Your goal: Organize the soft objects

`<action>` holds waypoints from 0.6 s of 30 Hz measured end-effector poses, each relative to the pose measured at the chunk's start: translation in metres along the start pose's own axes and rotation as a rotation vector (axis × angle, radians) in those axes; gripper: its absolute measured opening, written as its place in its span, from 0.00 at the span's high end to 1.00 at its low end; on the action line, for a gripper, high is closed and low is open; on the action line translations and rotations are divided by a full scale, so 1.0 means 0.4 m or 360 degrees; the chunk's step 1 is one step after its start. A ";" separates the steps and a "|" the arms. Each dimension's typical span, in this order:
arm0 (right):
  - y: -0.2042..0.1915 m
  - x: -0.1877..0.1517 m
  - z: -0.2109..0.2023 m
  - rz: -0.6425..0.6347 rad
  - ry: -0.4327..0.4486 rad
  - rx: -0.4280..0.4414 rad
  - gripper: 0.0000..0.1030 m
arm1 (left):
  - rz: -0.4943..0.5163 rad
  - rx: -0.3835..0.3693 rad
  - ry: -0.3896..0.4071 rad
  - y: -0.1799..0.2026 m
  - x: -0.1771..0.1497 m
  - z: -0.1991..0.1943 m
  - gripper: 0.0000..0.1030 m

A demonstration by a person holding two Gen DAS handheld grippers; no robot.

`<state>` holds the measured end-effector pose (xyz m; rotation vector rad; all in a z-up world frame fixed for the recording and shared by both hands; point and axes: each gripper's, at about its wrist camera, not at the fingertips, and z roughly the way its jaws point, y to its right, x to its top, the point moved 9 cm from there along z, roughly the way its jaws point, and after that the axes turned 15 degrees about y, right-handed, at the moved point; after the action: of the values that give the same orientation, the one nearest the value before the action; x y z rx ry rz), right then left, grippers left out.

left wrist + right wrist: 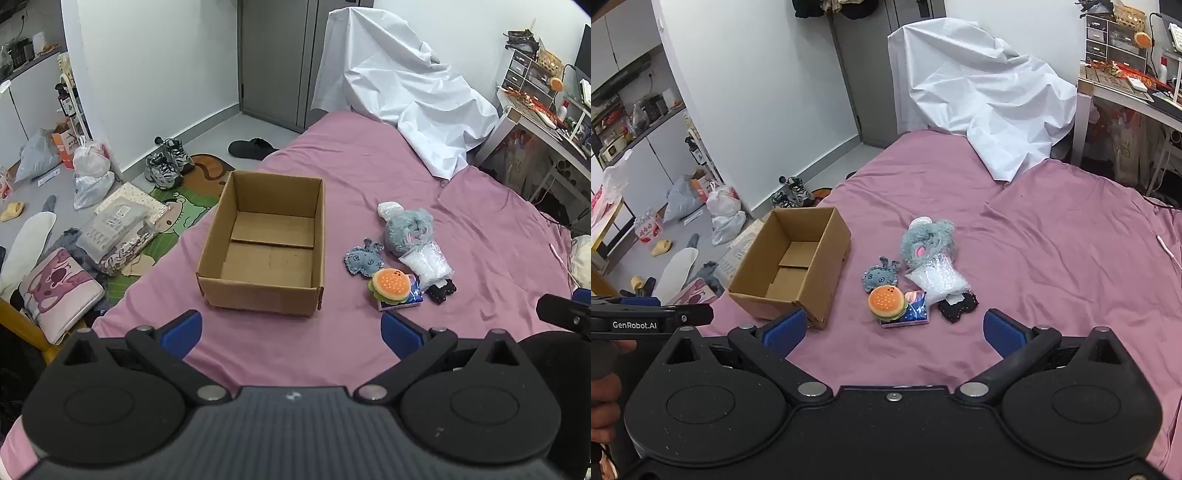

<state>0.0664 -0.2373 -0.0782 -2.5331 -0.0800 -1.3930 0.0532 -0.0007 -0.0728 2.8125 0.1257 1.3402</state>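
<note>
An empty open cardboard box (266, 242) (792, 266) stands on the pink bed (369, 166) (1052, 240). To its right lies a cluster of soft things: a hamburger plush (390, 285) (887, 301), a small blue-grey plush (364, 259) (879, 274), a fluffy grey plush (408, 230) (929, 240), a clear bag of white filling (428, 264) (940, 278), a small black piece (440, 291) (958, 306) and a flat blue packet (410, 300) (916, 310). My left gripper (291, 332) is open and empty, just in front of the box. My right gripper (894, 330) is open and empty, just in front of the cluster.
A white sheet (399, 88) (982, 99) drapes over something at the bed's far end. A cluttered desk (546, 110) (1126, 85) stands at the right. On the floor at the left are shoes (166, 162), bags (92, 173) and cushions (59, 291).
</note>
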 end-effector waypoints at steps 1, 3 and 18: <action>-0.002 -0.001 0.000 0.0018 -0.0005 0.0021 0.00 | -0.0005 -0.0002 0.0002 0.000 0.000 0.000 0.01; -0.002 -0.003 0.000 0.0020 -0.0009 0.0020 0.00 | -0.0002 -0.0004 0.0007 0.000 0.001 0.000 0.01; 0.005 0.000 -0.010 0.0023 0.0021 0.0020 0.00 | 0.0008 -0.0021 0.0061 0.024 0.015 -0.017 0.01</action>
<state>0.0635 -0.2402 -0.0764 -2.5090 -0.0674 -1.3990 0.0521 -0.0100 -0.0634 2.7790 0.1097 1.3913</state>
